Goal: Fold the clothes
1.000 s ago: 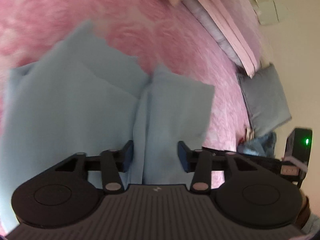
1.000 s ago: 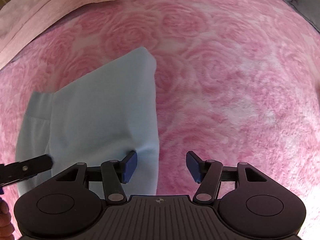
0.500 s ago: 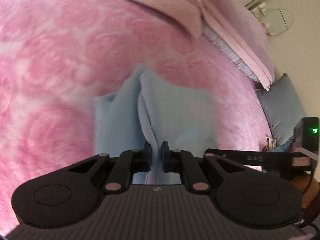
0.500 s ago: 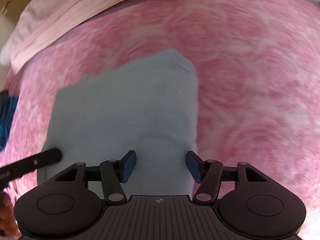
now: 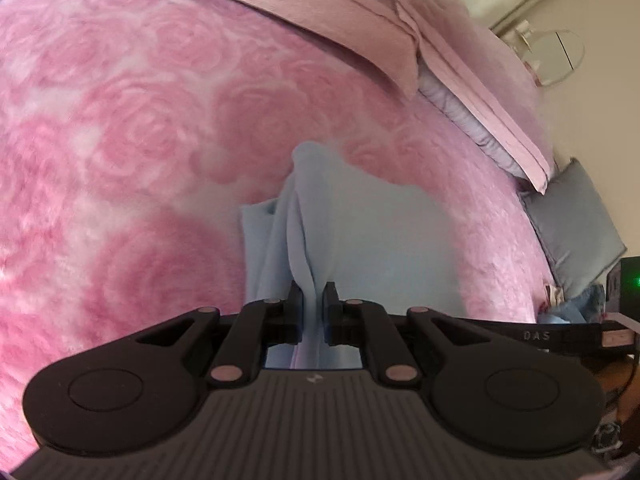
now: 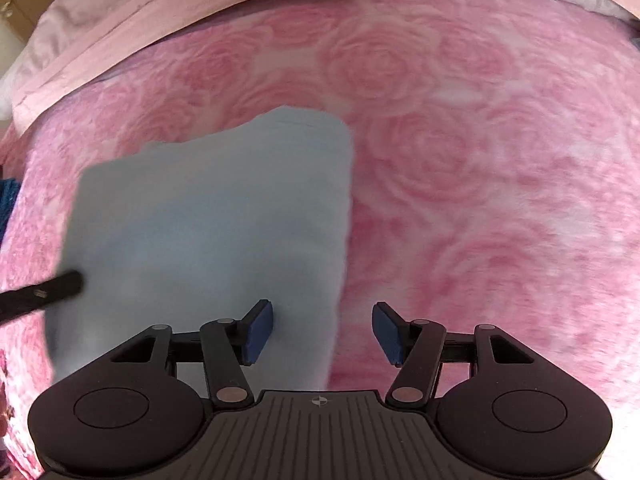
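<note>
A light blue garment (image 5: 360, 240) lies folded on a pink rose-patterned blanket (image 5: 120, 160). My left gripper (image 5: 312, 304) is shut on a bunched fold of the garment at its near edge, and the cloth rises into the jaws. In the right wrist view the garment (image 6: 208, 220) shows as a flat blue panel. My right gripper (image 6: 323, 334) is open and empty, over the garment's right near edge, with its left pad above cloth and its right pad above the blanket. A dark finger of the left gripper (image 6: 44, 294) enters from the left.
Pink folded bedding (image 5: 320, 8) and a pale lilac pillow edge (image 5: 460, 112) lie along the far side of the bed. A grey-blue cushion (image 5: 576, 232) sits at the right edge. A dark blue knitted item (image 6: 8, 200) lies at the left edge.
My left gripper closed on the garment's fold and lifted it, so the cloth bunches. The right gripper stayed open and shifted left over the garment's edge.
</note>
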